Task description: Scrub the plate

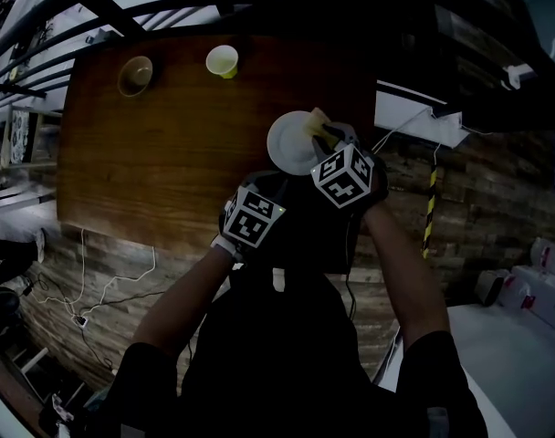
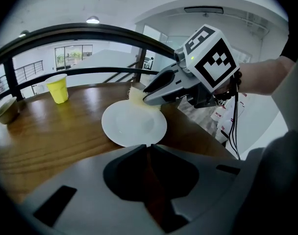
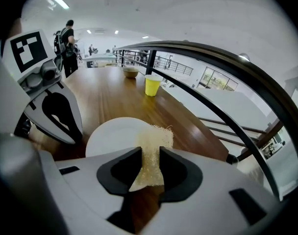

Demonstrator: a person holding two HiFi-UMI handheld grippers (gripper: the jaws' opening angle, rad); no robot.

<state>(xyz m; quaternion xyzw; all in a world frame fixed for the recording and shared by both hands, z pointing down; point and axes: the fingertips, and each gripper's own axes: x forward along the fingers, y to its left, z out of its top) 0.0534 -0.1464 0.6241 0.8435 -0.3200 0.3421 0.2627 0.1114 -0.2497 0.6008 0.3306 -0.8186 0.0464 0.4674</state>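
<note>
- The white plate (image 1: 291,142) lay on the wooden table (image 1: 168,162), near its right edge and just ahead of both grippers.
- The right gripper (image 3: 150,166) had its fingers clamped on a yellow sponge (image 3: 157,142), which stuck out forward between them.
- The sponge's free end lay over the plate's right rim. It seemed to touch the plate there, though the dim head view did not settle the contact.
- The left gripper (image 2: 149,148) hung just short of the plate's near edge with its fingers pressed together and nothing between them. It was not touching the plate.
- From the left gripper view, the right gripper's body crossed above the plate's far side and hid part of the sponge.
- A yellow cup (image 1: 222,60) stood upright farther back on the table, well apart from the plate.
- A brown bowl (image 1: 136,74) sat farther left of the cup, near the table's far corner.
- A dark curved railing (image 3: 215,84) ran along the table's right side.
- Past the far end of the table, a person (image 3: 68,42) stood in the background.
- Thin cables (image 1: 95,286) trailed across the floor beside the table's near edge.
</note>
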